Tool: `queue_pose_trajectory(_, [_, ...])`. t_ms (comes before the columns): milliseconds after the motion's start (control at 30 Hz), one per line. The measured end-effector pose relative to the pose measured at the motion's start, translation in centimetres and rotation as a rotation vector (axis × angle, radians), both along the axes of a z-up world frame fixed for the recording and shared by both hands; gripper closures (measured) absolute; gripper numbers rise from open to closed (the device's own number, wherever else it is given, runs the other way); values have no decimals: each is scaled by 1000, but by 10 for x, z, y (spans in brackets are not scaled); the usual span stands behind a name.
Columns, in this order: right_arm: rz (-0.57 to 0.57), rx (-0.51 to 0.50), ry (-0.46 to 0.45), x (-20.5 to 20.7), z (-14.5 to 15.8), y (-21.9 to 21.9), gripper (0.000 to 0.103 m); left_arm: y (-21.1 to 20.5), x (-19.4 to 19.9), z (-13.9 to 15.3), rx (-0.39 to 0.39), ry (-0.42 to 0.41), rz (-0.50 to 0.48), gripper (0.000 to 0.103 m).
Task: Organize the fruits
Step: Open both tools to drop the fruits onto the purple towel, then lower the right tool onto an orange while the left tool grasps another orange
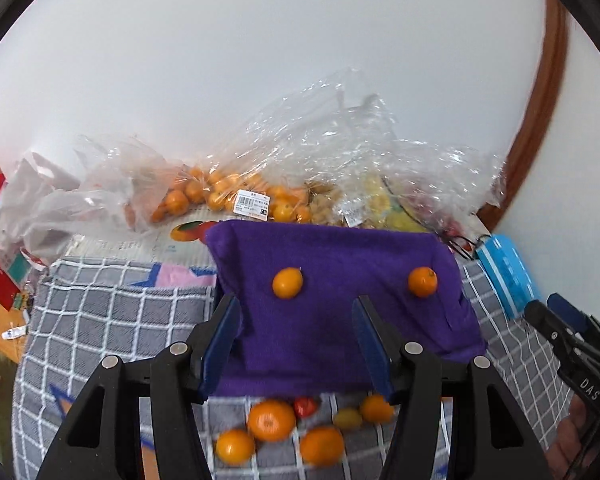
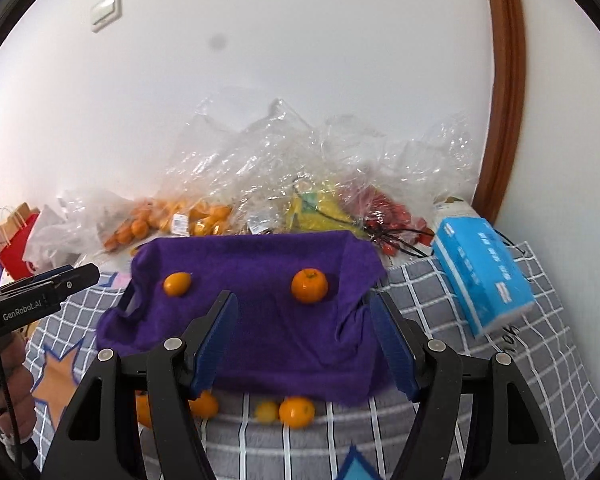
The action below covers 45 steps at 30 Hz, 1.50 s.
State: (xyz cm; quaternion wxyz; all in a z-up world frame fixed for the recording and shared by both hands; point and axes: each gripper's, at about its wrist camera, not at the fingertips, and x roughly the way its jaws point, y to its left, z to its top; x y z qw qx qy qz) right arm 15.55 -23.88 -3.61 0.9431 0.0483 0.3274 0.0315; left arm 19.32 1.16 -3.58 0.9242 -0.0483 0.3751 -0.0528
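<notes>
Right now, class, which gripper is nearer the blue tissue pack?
Right. The right gripper has the blue tissue pack just beyond its fingers; the left gripper sits farther across the purple cloth.

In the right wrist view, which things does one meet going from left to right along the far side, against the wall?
red paper bag → bag of oranges → yellow fruit bag → red fruit bag → blue tissue pack

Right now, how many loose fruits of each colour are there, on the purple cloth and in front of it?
Orange on the purple cloth: 2
Orange in front of it: 4
Yellow-green: 1
Red: 1
Total: 8
</notes>
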Motion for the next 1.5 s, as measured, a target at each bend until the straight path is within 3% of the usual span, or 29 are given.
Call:
queue_pose_trajectory(367, [7,50,-7,-62,-4,-2,34,13,-66,0,-3,-6,29,47])
queue_pose_trajectory(633, [16,49,-13,-81,-22,0,34,25,-85,-21,-4,11,54,47])
queue_pose_trajectory(767, [13,56,11,-80,-44,2,36,29,-88,-40,-6,36,63,47])
queue_pose_trajectory(1033, [27,53,65,-65,-80,6,58,38,-86,-71,-5,91,66,47])
queue_pose_trajectory(1500, [34,67,157,-12,-122,10,70,52,-63,-104,-29,151,75,47])
